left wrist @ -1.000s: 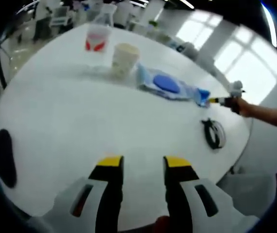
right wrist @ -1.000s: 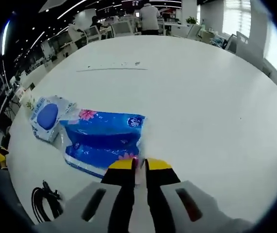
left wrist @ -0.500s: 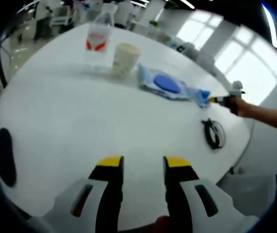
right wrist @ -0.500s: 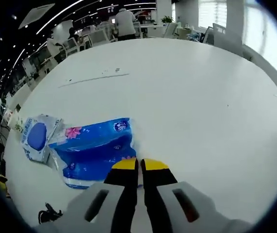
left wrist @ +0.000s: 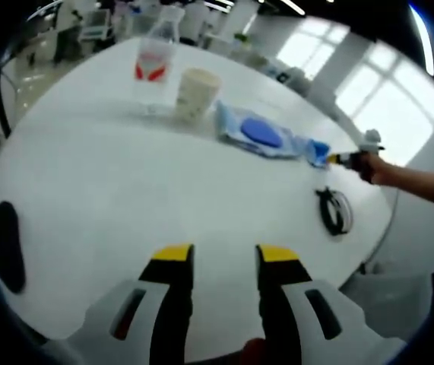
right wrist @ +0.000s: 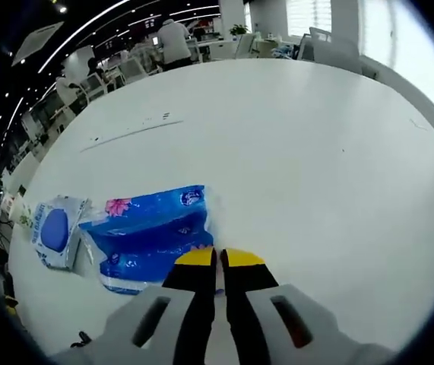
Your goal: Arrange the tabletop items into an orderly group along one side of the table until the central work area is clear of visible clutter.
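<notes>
A blue tissue pack [right wrist: 150,234] lies flat on the white table [right wrist: 293,144]. My right gripper [right wrist: 217,259] is shut on the pack's near edge, with wrapper pinched between its yellow-tipped jaws. A wipes pack with a dark blue oval lid [right wrist: 52,230] lies just left of it. In the left gripper view a clear bottle with a red label [left wrist: 153,65], a paper cup [left wrist: 195,91], the wipes pack [left wrist: 258,132] and the tissue pack's end [left wrist: 316,149] form a row along the far side. The right gripper [left wrist: 347,158] holds that end. My left gripper [left wrist: 220,255] hovers open over bare table.
A coiled black cable [left wrist: 334,210] lies near the table's right edge. A black oval object [left wrist: 6,246] sits at the left edge. A person's hand [left wrist: 388,169] reaches in from the right. People [right wrist: 173,39] and office desks are beyond the table.
The right gripper view has swung, so the cable has left it; the tissue pack stays pinched in the right gripper. The left gripper view is nearly unchanged.
</notes>
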Demonstrator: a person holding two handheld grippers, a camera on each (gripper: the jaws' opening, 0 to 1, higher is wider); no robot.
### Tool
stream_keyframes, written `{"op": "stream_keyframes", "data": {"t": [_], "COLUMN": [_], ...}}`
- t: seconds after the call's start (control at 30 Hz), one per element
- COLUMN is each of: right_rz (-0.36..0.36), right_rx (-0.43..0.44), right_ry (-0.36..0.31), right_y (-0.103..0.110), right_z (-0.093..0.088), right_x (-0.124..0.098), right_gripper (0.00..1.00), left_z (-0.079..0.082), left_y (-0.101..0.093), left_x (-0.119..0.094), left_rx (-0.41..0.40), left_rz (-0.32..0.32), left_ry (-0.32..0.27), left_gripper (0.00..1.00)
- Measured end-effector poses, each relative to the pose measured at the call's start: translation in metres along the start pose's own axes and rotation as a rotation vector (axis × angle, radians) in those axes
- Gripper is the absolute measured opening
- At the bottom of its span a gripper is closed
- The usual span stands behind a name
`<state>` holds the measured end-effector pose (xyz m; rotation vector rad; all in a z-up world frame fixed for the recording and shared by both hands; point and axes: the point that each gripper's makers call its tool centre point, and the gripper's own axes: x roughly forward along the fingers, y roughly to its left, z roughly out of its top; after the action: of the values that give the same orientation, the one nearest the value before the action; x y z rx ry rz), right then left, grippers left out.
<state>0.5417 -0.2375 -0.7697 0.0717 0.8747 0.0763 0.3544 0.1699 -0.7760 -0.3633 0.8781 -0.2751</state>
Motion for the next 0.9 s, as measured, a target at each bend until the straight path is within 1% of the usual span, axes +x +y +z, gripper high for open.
{"op": "stream_keyframes", "data": {"t": [0.13,0.23,0.27,0.33,0.37,0.4,0.5,0.57,0.73,0.8,0.9], "right_rz": [-0.004,-0.016,-0.021,-0.024,-0.025,-0.026,-0.018,-0.021,-0.025,-0.031,-0.033], "right_rx": [0.022,0.072,0.082,0.092,0.099,0.105,0.096,0.095,0.083,0.075,0.086], "right_ry": [0.004,0.008,0.01,0.018,0.017,0.019,0.019,0.018,0.015,0.013,0.003], "right_y": [-0.003,-0.005,-0.009,-0.023,-0.026,-0.031,-0.037,-0.04,-0.048,-0.052,-0.052], "right_z": [0.003,0.004,0.006,0.015,0.018,0.021,0.027,0.029,0.029,0.03,0.027], "right_x": [0.003,0.005,0.01,0.035,0.039,0.049,0.067,0.073,0.081,0.082,0.078], "right_gripper": [0.02,0.02,0.02,0.02,0.02,0.02,0.02,0.02,0.02,0.03,0.03], "left_z": [0.001,0.0,0.0,0.001,0.001,0.001,0.001,0.002,0.002,0.002,0.002], "left_y": [0.001,0.0,-0.001,-0.001,-0.001,-0.001,-0.001,-0.001,-0.001,-0.001,-0.002], "left_x": [0.001,0.001,0.001,0.0,0.0,0.0,0.0,0.0,-0.001,-0.001,-0.001], "left_rx": [-0.001,0.004,0.005,0.006,0.005,0.003,0.001,0.004,0.001,0.0,0.001], "left_rz": [-0.001,-0.003,-0.004,-0.004,-0.004,-0.003,-0.003,-0.005,-0.004,-0.004,-0.006], "left_ry": [-0.005,-0.001,0.0,-0.002,-0.004,-0.004,-0.007,-0.007,-0.01,-0.011,-0.01], "left_gripper": [0.3,0.3,0.3,0.3,0.3,0.3,0.3,0.3,0.3,0.3,0.3]}}
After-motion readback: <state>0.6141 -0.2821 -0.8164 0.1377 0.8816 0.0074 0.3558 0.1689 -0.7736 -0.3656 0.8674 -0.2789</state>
